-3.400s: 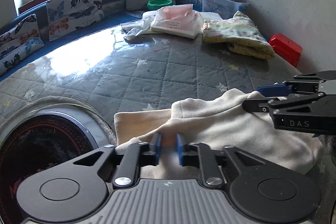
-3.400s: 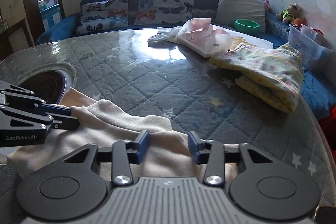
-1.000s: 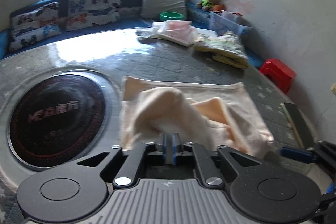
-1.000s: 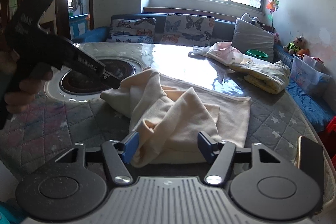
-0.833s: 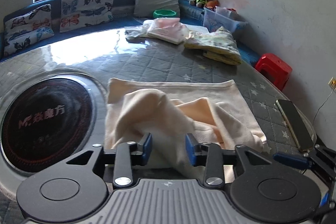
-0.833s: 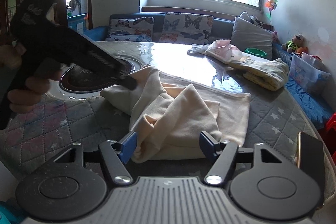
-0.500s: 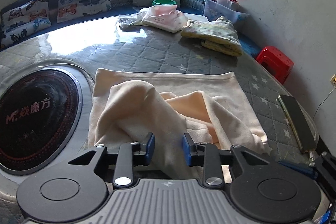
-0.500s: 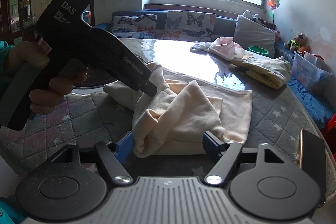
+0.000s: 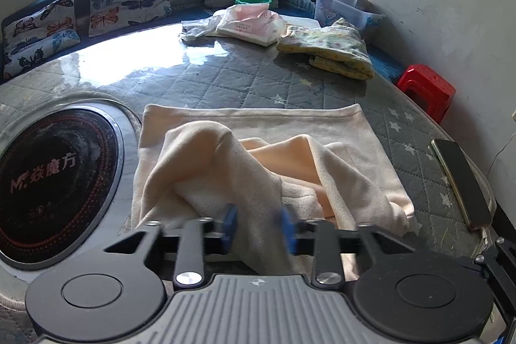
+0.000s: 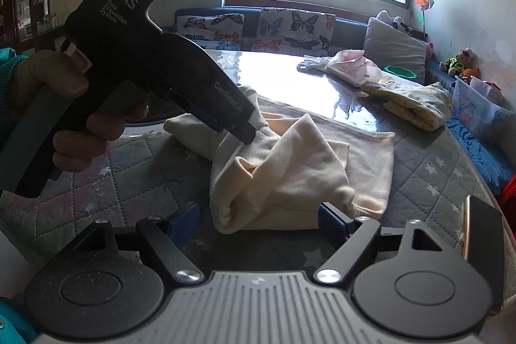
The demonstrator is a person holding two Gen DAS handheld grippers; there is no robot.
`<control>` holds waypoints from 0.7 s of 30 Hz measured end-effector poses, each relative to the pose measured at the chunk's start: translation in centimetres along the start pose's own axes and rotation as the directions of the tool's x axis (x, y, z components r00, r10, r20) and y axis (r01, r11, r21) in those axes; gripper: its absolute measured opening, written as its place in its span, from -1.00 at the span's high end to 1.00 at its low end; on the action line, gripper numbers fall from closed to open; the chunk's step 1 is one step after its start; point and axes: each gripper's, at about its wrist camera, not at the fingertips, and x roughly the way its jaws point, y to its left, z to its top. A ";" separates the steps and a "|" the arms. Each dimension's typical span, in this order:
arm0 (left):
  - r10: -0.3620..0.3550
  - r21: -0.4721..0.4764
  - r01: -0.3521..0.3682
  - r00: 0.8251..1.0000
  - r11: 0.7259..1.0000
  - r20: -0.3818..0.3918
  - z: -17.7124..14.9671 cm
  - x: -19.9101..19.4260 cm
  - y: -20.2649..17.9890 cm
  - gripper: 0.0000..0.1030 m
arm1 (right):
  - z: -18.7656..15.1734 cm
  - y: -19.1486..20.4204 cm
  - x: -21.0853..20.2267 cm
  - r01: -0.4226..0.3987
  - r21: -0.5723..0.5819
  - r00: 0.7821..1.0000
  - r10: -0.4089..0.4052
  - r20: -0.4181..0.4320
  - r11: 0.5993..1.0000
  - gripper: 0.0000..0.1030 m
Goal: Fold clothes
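Grey quilted table cover (image 9: 225,83) fills the scene, and the cream garment (image 9: 258,157) lies rumpled on it just beside the round black hotplate (image 9: 48,179), its far hem flat and its near half bunched up. Over the garment's near edge the left gripper (image 9: 258,224) stands part-open with cloth between its blue pads, blurred, gripping nothing. Also near that edge, the right gripper (image 10: 258,221) is spread wide and empty.

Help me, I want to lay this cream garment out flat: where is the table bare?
Bare quilted cover lies between the cream garment and the pink bag. Crowded: yellow blanket far right, phone at the right edge, round cooktop left.
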 end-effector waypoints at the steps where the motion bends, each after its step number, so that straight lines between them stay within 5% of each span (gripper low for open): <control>1: -0.006 -0.003 0.006 1.000 1.000 -0.002 -0.1 0.0 0.1 0.69 | 0.0 0.0 0.1 -0.001 0.000 1.000 0.001 -0.001 1.000 -0.61; 5: -0.009 -0.006 0.009 1.000 1.000 0.007 -0.4 -0.2 0.3 0.84 | -0.1 0.2 0.2 -0.006 0.002 1.000 0.006 -0.004 1.000 -0.61; 15: -0.031 0.011 0.031 0.999 0.999 0.026 -0.4 -1.1 -0.2 0.83 | -0.1 0.5 0.3 -0.011 -0.001 1.000 0.011 -0.005 1.000 -0.61; 18: -0.006 0.009 0.006 0.999 1.000 0.037 -0.3 -1.3 -0.4 0.43 | -0.1 0.4 0.3 -0.010 0.001 1.000 0.010 -0.006 1.000 -0.62; 19: 0.003 0.010 -0.004 0.999 1.000 0.043 -0.3 -1.4 -0.5 0.10 | -0.1 0.4 0.4 -0.010 0.002 1.000 0.010 -0.006 1.000 -0.62; 21: 0.007 0.008 -0.007 0.998 1.000 0.060 -0.1 -1.6 -0.6 -0.03 | -0.1 0.3 0.5 -0.008 0.006 1.000 0.008 -0.008 1.000 -0.62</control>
